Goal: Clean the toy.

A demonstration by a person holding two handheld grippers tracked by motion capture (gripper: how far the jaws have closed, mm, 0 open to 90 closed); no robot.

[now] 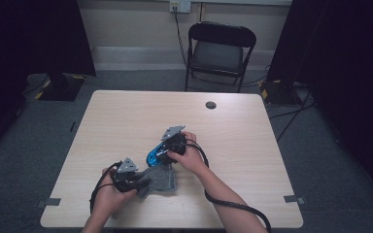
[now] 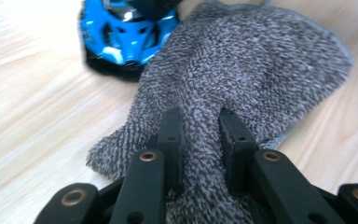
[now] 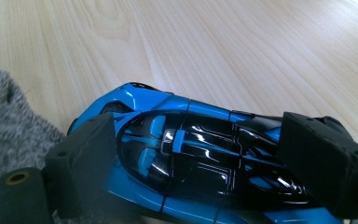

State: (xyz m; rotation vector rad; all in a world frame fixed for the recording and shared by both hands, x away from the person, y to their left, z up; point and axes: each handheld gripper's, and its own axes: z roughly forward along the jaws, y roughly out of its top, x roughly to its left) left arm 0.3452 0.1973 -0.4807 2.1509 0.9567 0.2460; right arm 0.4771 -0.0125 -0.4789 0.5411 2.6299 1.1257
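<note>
A grey knitted cloth (image 1: 162, 178) lies on the table near the front edge. My left gripper (image 1: 143, 183) is shut on its near end; in the left gripper view the fabric (image 2: 242, 70) bunches up between the two black jaws of that gripper (image 2: 199, 135). Just beyond the cloth sits a glossy blue and black toy car (image 1: 154, 156), whose nose (image 2: 126, 32) touches the cloth's far edge. My right gripper (image 1: 162, 154) straddles the car (image 3: 191, 154) lengthwise. It (image 3: 205, 158) stands open, its jaws wide at either end of the car. The cloth (image 3: 9, 126) lies at the left.
The light wooden table (image 1: 126, 116) has a round cable hole (image 1: 211, 105) near its far edge. A black folding chair (image 1: 221, 48) stands behind the table. Dark curtains and stands flank both sides on the grey carpet.
</note>
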